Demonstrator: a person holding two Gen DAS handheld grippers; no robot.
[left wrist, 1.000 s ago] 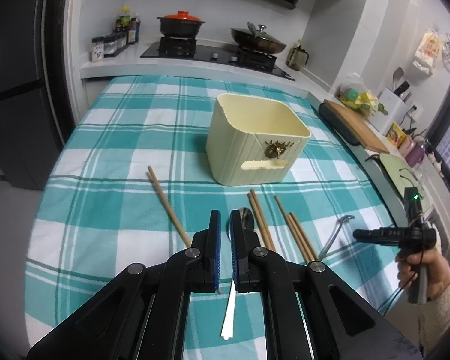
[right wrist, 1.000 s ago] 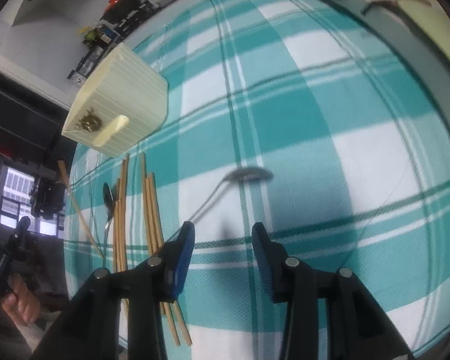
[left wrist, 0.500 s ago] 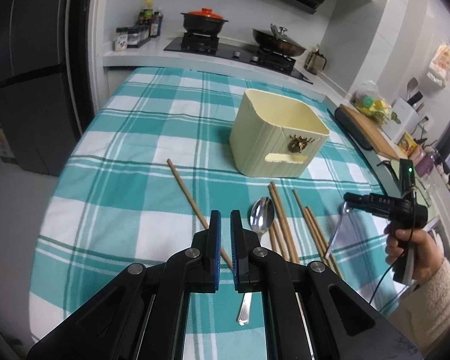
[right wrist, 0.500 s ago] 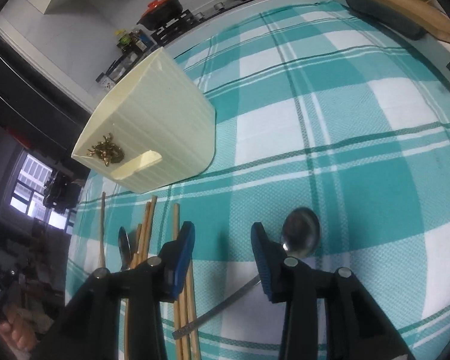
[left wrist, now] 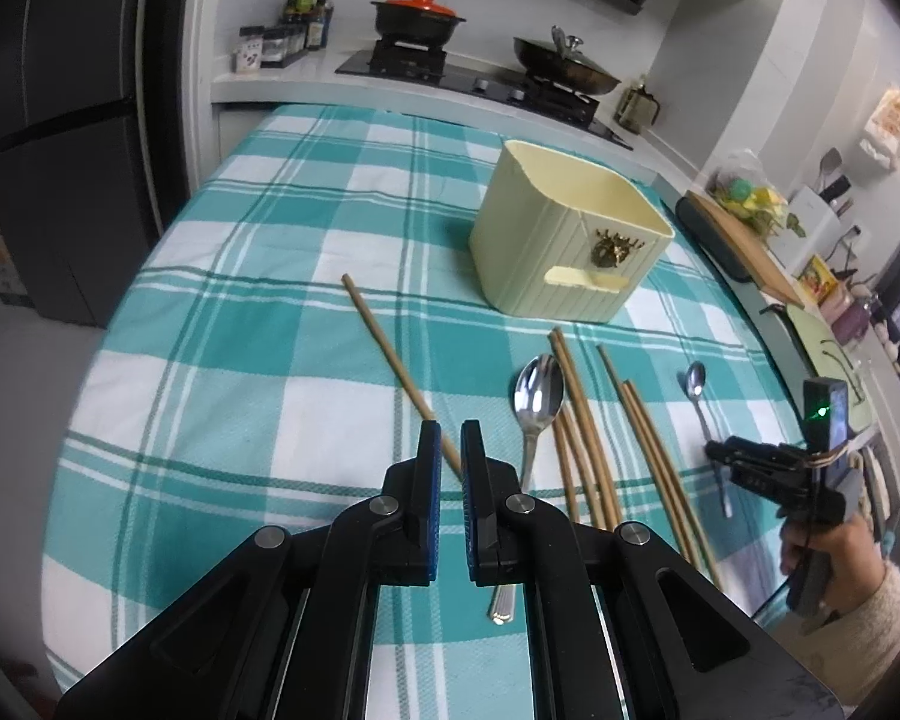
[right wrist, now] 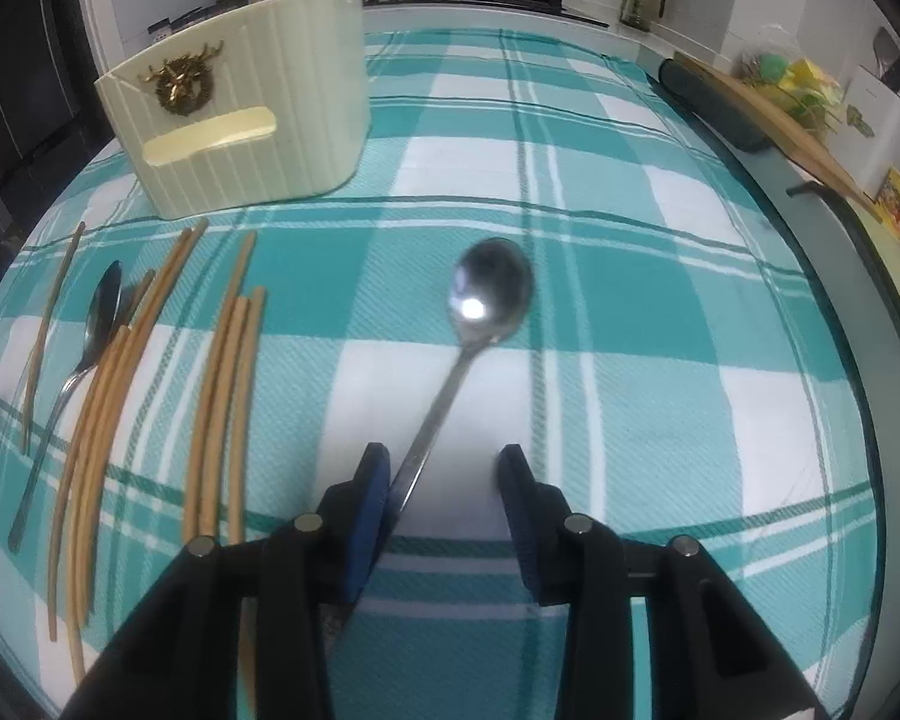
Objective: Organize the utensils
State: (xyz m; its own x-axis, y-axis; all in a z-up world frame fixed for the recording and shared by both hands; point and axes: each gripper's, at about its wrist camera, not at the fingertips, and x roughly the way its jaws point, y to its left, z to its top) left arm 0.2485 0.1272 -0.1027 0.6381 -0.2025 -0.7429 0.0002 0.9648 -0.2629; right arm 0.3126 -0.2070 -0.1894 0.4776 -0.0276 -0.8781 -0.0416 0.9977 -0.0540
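Utensils are lying on the teal checked tablecloth (right wrist: 630, 324), below the cream holder (left wrist: 570, 240) sitting right of centre in the left wrist view. Low in that frame, the left gripper (left wrist: 448, 450) is hanging with jaws nearly touching, empty, over a lone chopstick (left wrist: 390, 354). At the bottom of the right wrist view, the right gripper (right wrist: 444, 483), jaws just narrowing but apart, is straddling a spoon (right wrist: 480, 312), whose handle is lying against the left finger (right wrist: 369, 504).
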